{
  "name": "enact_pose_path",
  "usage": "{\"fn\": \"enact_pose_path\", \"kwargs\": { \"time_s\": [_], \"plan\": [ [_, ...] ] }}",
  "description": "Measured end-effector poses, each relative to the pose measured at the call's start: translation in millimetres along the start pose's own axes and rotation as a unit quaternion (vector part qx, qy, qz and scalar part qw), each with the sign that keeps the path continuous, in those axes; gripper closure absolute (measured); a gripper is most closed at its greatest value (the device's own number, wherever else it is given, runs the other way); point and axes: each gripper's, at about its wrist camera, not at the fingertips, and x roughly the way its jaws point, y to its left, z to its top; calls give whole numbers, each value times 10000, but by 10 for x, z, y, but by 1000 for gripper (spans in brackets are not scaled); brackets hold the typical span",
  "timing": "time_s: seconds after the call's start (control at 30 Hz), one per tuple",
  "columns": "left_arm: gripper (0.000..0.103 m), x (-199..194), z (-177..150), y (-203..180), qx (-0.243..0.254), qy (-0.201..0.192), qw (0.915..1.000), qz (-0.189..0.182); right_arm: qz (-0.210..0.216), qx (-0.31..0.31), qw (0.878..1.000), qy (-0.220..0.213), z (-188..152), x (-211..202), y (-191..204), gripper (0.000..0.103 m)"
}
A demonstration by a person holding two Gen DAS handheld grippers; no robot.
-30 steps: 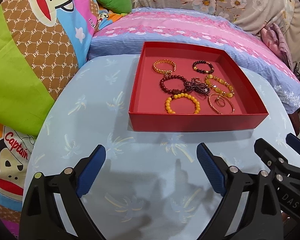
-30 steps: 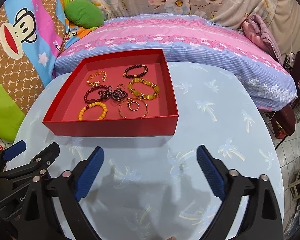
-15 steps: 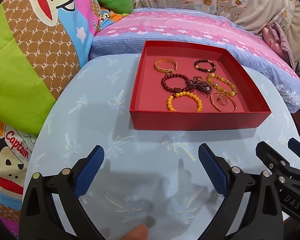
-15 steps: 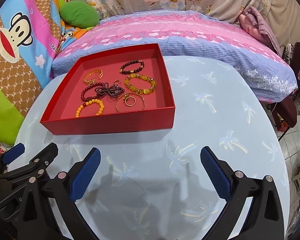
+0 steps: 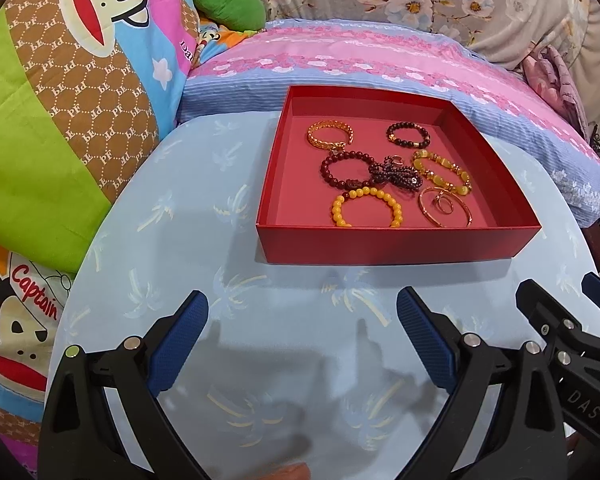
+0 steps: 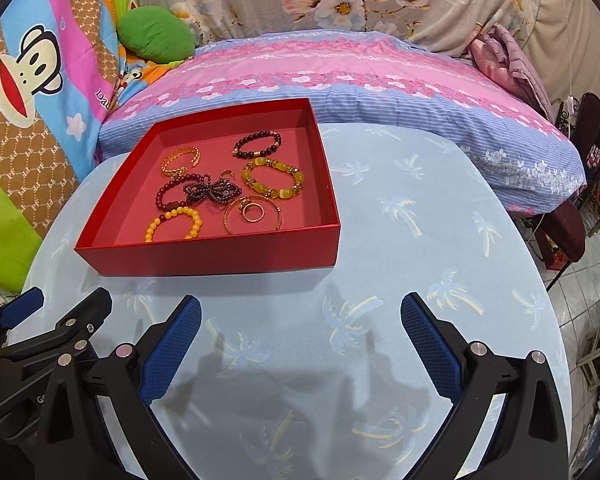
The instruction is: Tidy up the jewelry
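1. Hovering over the palm-print table (image 5: 204,216), left gripper (image 5: 302,314) spread wide, nothing between the pads.
2. Straight ahead of both tongs: red tray (image 5: 392,246), well beyond the fingertips, loaded with jewelry. Yellow bead bracelet (image 5: 366,206) nearest, gold bangle (image 5: 444,212) just right of it.
3. Right gripper (image 6: 300,316) same deal, gaping wide, holding nothing, tray off to its front-left.

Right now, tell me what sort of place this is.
Most likely a bedroom at home: a small table stands against a bed with a flowered cover, cartoon quilts are piled beside it, and a red tray holds bracelets.
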Motion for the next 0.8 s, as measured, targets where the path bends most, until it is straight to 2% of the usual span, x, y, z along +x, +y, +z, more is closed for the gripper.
{"fn": "enact_pose_path", "kwargs": {
  "time_s": [0.8],
  "plan": [
    [12, 51, -16, -3, -31, 90, 9999, 43, -4, 4, 10000, 40, -24, 15, -5, 6]
  ]
}}
